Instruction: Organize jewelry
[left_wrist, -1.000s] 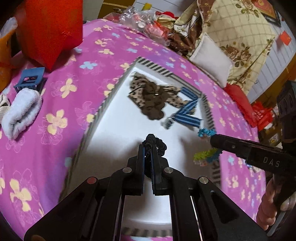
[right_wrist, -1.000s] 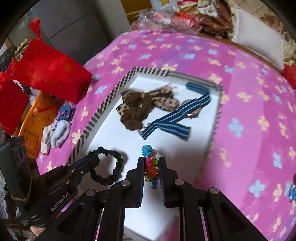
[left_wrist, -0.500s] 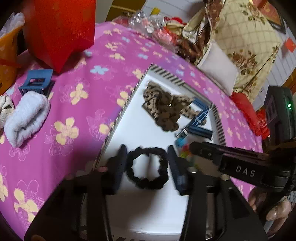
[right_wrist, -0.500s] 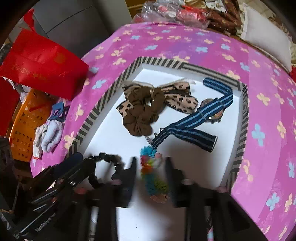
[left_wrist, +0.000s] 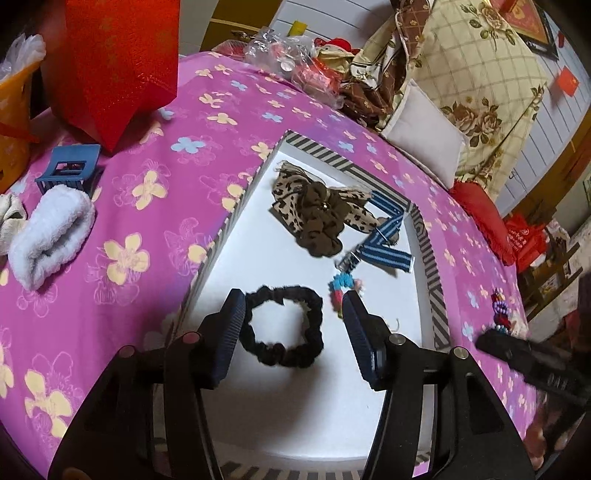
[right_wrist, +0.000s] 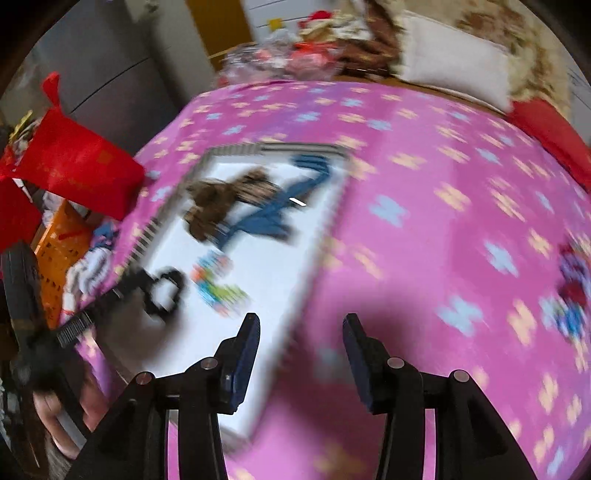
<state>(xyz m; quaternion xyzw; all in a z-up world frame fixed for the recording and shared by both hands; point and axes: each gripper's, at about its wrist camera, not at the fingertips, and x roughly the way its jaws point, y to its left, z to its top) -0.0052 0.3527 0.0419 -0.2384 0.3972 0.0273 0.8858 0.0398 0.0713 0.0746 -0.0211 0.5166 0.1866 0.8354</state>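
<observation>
Pink floral cloth (left_wrist: 147, 206) under white tray (left_wrist: 273, 266). Black scrunchie (left_wrist: 282, 325) lies on tray, 6 o'clock, between parting left gripper (left_wrist: 291, 310) jaws, unpressed. Right gripper (right_wrist: 301, 328) spread, empty. No legible text.

- A magenta cloth (left_wrist: 184, 177) printed with yellow and blue flowers covers the table.
- A cream floral quilt (left_wrist: 476, 66) with a grid pattern is heaped behind the table, a white pillow (left_wrist: 424, 129) against it.
- A white panelled wall (left_wrist: 554, 122) rises at the right, a red tag (left_wrist: 569, 82) stuck on it.
- A grey cabinet (right_wrist: 110, 74) and a yellow-brown door (right_wrist: 221, 26) stand at the back.
- The light is soft, like daylight.
</observation>
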